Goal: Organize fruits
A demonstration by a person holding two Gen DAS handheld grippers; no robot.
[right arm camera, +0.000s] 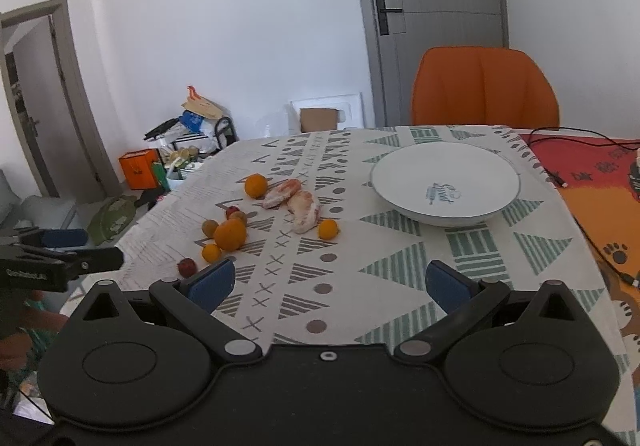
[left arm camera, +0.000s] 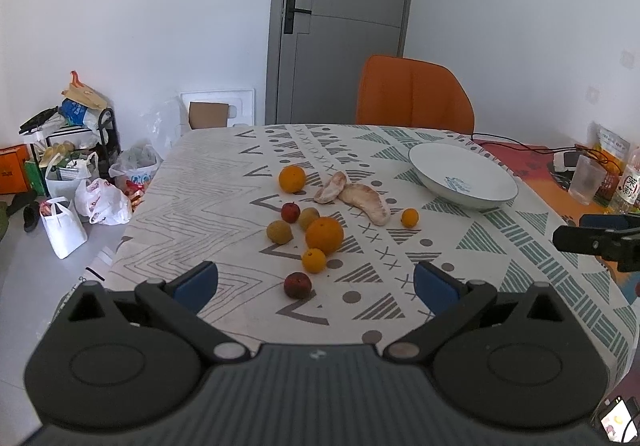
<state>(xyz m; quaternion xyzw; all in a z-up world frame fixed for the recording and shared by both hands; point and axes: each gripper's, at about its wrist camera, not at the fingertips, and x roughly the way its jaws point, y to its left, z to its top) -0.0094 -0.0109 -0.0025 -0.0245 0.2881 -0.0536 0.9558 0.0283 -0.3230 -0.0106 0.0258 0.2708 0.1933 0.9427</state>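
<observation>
Left gripper [left arm camera: 316,286] spread wide, empty, above table edge; right gripper [right arm camera: 330,284] likewise. Nearest: dark red fruit [left arm camera: 297,285], then oranges [left arm camera: 324,234] in a loose cluster. Bowl [left arm camera: 496,202] beyond, empty. Judgement: straddle red fruit squarely, close gently, avoid nudging neighbours

On the tablecloth [left arm camera: 460,270] lie 4 oranges [left arm camera: 324,234] (2 large, 2 small), 2 red fruits [left arm camera: 297,285], 2 brownish-green fruits [left arm camera: 279,232] and 2 peeled pomelo segments [left arm camera: 366,202]. Toward the far right corner stands 1 white bowl [left arm camera: 463,176].
</observation>
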